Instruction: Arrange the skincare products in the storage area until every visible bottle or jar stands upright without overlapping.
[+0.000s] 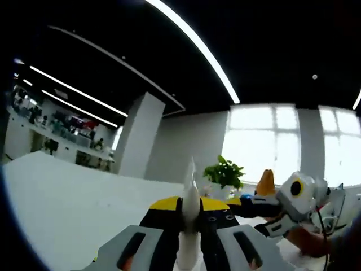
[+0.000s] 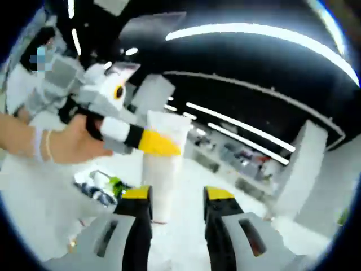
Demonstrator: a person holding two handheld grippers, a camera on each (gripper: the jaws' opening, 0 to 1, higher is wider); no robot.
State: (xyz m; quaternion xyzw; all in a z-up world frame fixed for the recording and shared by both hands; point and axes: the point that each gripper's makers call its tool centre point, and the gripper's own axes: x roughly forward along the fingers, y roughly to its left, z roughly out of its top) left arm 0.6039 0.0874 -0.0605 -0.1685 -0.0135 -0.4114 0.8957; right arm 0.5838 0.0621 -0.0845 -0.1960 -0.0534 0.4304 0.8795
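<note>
Grey-and-black jaws with yellow tips belong to the left gripper point(image 1: 190, 226), nearest in the left gripper view, and they are closed narrow on a tall white plastic tube with a flat crimped end point(image 1: 189, 226). The tube stands up between them, its thin crimped end pointing toward the ceiling lights, and it is lifted clear of the white counter point(image 1: 62, 209) that spreads below and to the left. In the right gripper view the same tube point(image 2: 163, 164) shows broadside, a wide pale body pinched near its upper part by the yellow-tipped jaws of the left gripper point(image 2: 158, 142), which a person's hand point(image 2: 67, 141) carries.

Closest in the right gripper view, the right gripper point(image 2: 177, 212) stands moderately wide with nothing between its jaws; the tube lies just beyond them and a little to the left. That gripper also appears in the left gripper view point(image 1: 271, 206), near a small green potted plant point(image 1: 225, 175) at the counter's far edge.

By my judgement the tube is light, soft-walled and smooth, so it would dent under a hard squeeze and might slip or swing. The firmer hold is likely low on the body near the cap end, across the flat faces, not on the thin crimp. Whether its cap end is touching anything cannot be told.
</note>
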